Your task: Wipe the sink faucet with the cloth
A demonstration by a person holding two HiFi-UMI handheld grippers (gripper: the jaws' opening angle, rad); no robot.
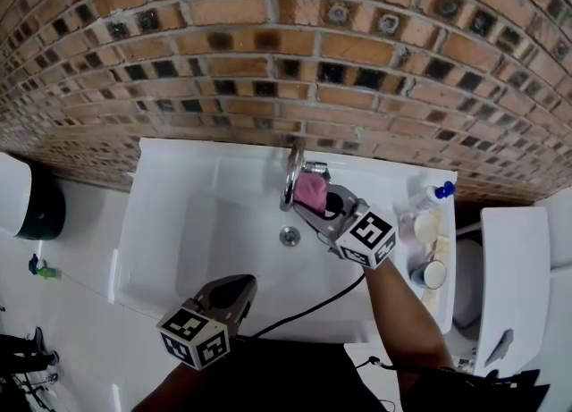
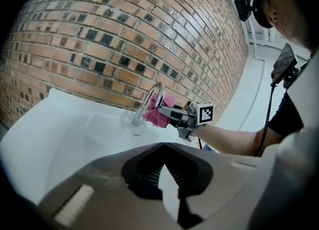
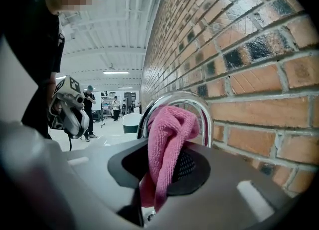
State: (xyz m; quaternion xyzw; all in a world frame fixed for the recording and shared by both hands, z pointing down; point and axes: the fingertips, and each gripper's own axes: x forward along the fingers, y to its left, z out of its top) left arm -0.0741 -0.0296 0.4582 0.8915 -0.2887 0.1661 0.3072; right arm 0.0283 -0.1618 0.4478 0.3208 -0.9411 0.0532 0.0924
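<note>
The chrome arched faucet (image 1: 290, 178) stands at the back of the white sink (image 1: 170, 222). My right gripper (image 1: 320, 200) is shut on a pink cloth (image 1: 310, 190), which is pressed against the faucet's right side. In the right gripper view the cloth (image 3: 169, 134) bunches out of my right gripper (image 3: 162, 149) right in front of the faucet arch (image 3: 202, 105). My left gripper (image 1: 234, 290) hovers over the sink's front edge, shut and holding nothing. The left gripper view looks past my left gripper (image 2: 164, 144) to the faucet (image 2: 149, 99) and cloth (image 2: 157, 114).
The drain (image 1: 289, 236) lies just below the faucet. A blue-capped bottle (image 1: 436, 194) and two small containers (image 1: 429, 249) stand on the sink's right ledge. A brick wall (image 1: 268, 44) rises behind. A black cable (image 1: 308, 310) crosses the sink front. A dark bin (image 1: 40, 209) stands at the left.
</note>
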